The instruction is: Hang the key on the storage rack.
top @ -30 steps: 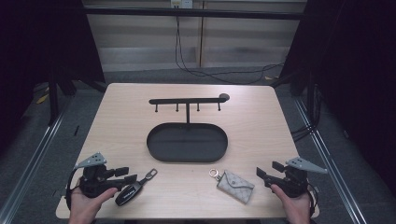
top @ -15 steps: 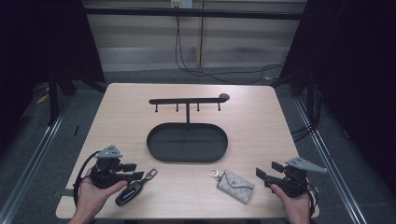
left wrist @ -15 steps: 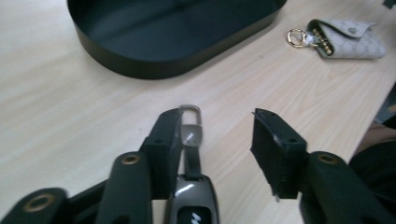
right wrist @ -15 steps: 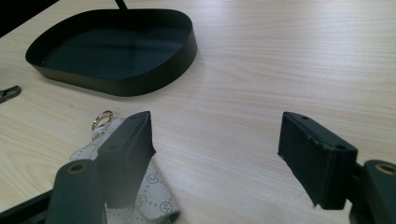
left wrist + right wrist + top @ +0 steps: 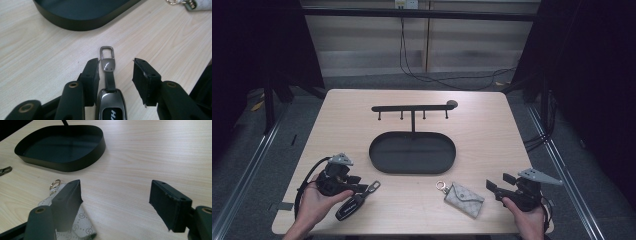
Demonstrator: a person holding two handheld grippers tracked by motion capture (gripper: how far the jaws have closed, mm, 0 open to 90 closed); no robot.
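Wooden table holds one tray, one key fob, one pouch.

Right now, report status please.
Left gripper closing around car key, not yet clamped. Right gripper open beside pouch. Nothing in the way.

Both your hands low at the near edge, grippers pointing inward.

Your left hand holds the left gripper level, aimed right; its jaws have just been closing, with a gap showing between them. Your right hand holds the right gripper aimed left, jaws standing apart.
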